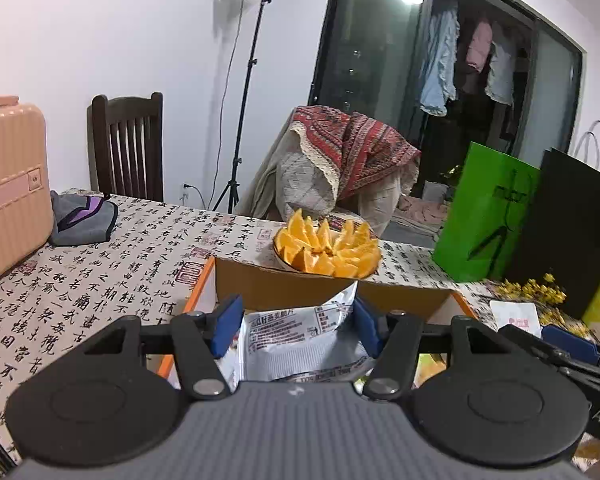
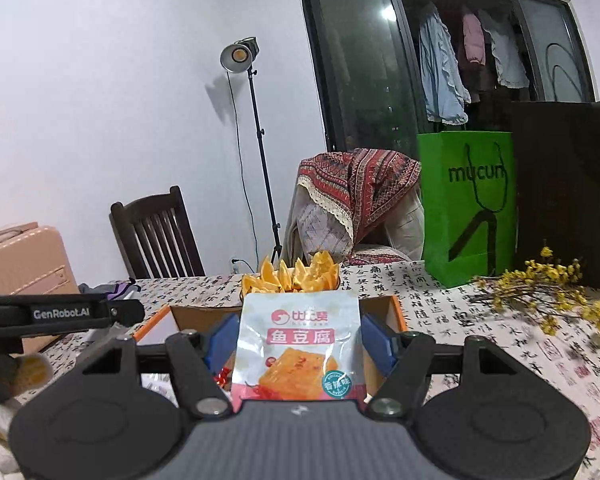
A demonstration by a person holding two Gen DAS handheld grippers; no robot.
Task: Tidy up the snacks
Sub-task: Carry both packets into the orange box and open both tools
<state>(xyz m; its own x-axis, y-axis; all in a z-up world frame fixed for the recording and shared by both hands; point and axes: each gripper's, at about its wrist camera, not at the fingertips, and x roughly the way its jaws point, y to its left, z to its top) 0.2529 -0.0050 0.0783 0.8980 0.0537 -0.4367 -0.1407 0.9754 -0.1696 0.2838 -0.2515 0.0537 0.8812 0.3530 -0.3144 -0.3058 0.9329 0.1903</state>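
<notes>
Left tool pinches a silver packet; right tool pinches a pale fish-tofu packet. Both packets hang over the open box, which sits mid-worktop before the orange plate.

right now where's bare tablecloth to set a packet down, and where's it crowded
Bare tablecloth lies between the grey pouch and the cardboard box. Crowded on the far side: yellow flowers, green bag, black bag.
</notes>
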